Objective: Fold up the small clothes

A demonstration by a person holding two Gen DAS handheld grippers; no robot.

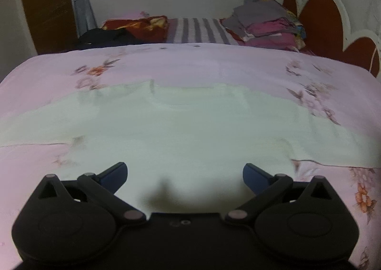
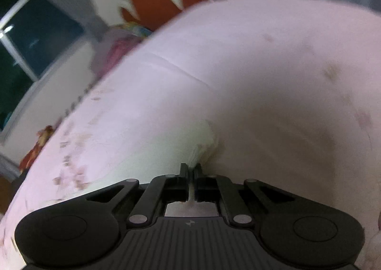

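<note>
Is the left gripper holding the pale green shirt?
No, the left gripper hangs wide open above the pale green shirt, gripping nothing.

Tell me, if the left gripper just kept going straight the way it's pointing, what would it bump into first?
Most likely the pale green garment spread flat on the pink floral bedsheet. The open left gripper hovers over its near edge, though the height above it is unclear.

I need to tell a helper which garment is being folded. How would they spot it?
Start at the pink floral bedsheet. The pale green cotton shirt lies spread flat on it, under the open left gripper. Unlike the folded clothes stack beyond, it is plain and unfolded.
</note>
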